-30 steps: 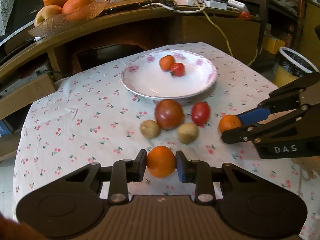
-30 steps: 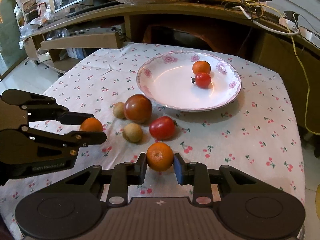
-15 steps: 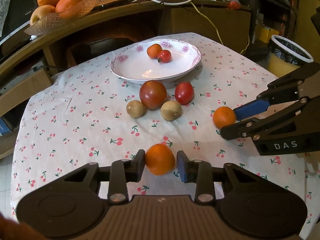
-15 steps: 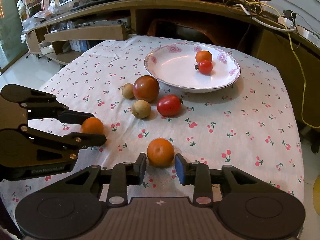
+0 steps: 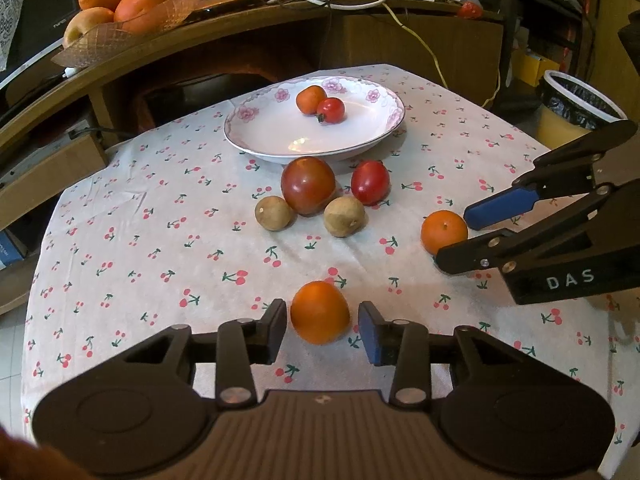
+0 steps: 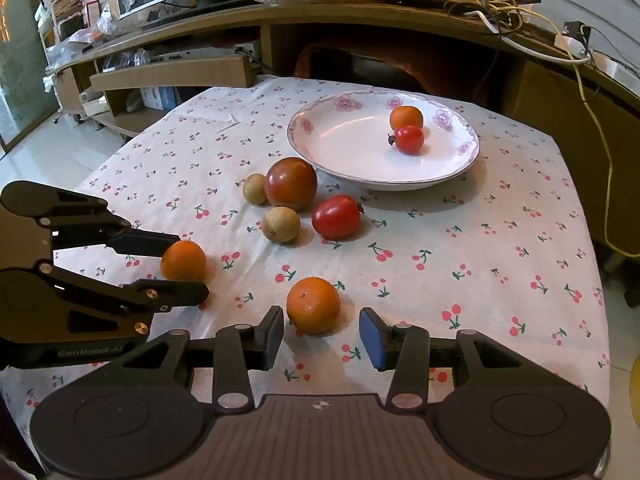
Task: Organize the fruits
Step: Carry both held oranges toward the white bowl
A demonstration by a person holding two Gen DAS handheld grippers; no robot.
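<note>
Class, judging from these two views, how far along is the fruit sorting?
Done: a small orange and small tomato lie in the plate. In hand: each open hand-held gripper, left and right, brackets an orange without gripping. Left: six fruits on the tablecloth.

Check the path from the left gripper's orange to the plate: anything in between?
Yes. The large dark-red tomato, two small brown fruits and a red tomato lie on the cloth between the orange in the open left gripper and the plate.
</note>
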